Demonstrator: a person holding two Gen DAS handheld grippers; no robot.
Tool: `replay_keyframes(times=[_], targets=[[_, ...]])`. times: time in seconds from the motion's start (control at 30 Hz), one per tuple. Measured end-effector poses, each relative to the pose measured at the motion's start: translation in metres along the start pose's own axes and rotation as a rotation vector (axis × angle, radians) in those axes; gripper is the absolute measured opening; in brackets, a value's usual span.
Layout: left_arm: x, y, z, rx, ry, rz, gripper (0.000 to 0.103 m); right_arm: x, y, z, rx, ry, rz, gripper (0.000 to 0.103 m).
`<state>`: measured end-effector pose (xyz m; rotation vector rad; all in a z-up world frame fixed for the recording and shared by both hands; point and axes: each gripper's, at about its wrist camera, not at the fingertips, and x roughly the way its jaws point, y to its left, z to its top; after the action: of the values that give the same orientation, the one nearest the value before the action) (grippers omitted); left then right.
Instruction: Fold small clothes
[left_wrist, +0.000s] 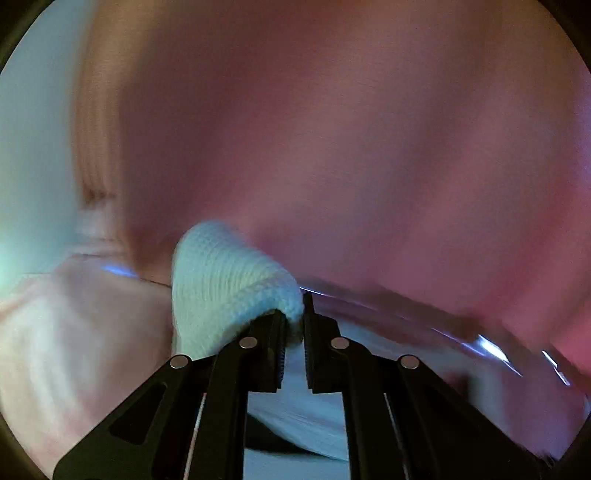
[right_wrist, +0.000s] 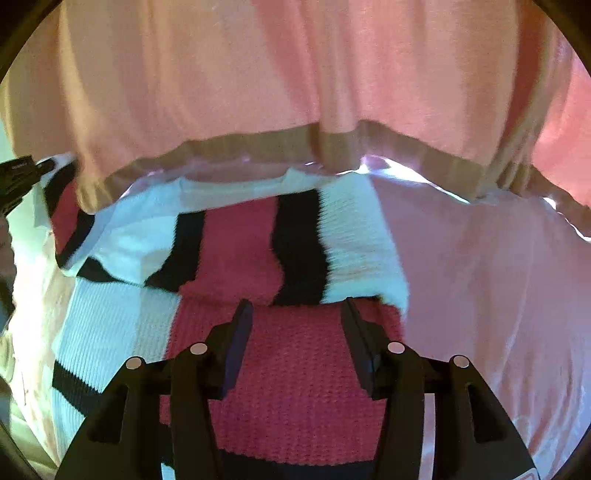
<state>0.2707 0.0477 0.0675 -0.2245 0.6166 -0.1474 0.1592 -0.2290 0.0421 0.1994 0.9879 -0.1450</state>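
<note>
A knit sweater with red, black and white stripes lies on a pink surface, its upper part folded over the lower part. My right gripper is open just above the red stripe, holding nothing. My left gripper is shut on a white knit edge of the sweater and holds it lifted; that view is motion-blurred. The left gripper also shows at the far left of the right wrist view, at the sweater's white corner.
A person in a pink top with a tan hem stands close behind the sweater and fills the top of both views. The glossy pink surface extends to the right of the sweater.
</note>
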Motion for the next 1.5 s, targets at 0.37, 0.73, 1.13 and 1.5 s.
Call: replay_keyframes(times=[0.37,0.73,1.13,1.5], targets=[[0.021,-0.079,-0.133,0.087,0.277,0.009,0.055,0.004,-0.053,0.004,0.004,0.008,-0.028,0.057],[0.029,0.050,-0.100,-0.287,0.256,0.105,0.055,0.054,0.027,0.038,0.040,0.045,0.204,0.066],[0.060,0.085,-0.094,-0.364,0.244,0.141,0.008,0.052,0.090,0.102,-0.053,-0.101,0.119,0.006],[0.063,0.074,-0.102,-0.305,0.274,0.171,0.012,0.097,-0.042,0.053,0.253,0.138,0.228,0.015]])
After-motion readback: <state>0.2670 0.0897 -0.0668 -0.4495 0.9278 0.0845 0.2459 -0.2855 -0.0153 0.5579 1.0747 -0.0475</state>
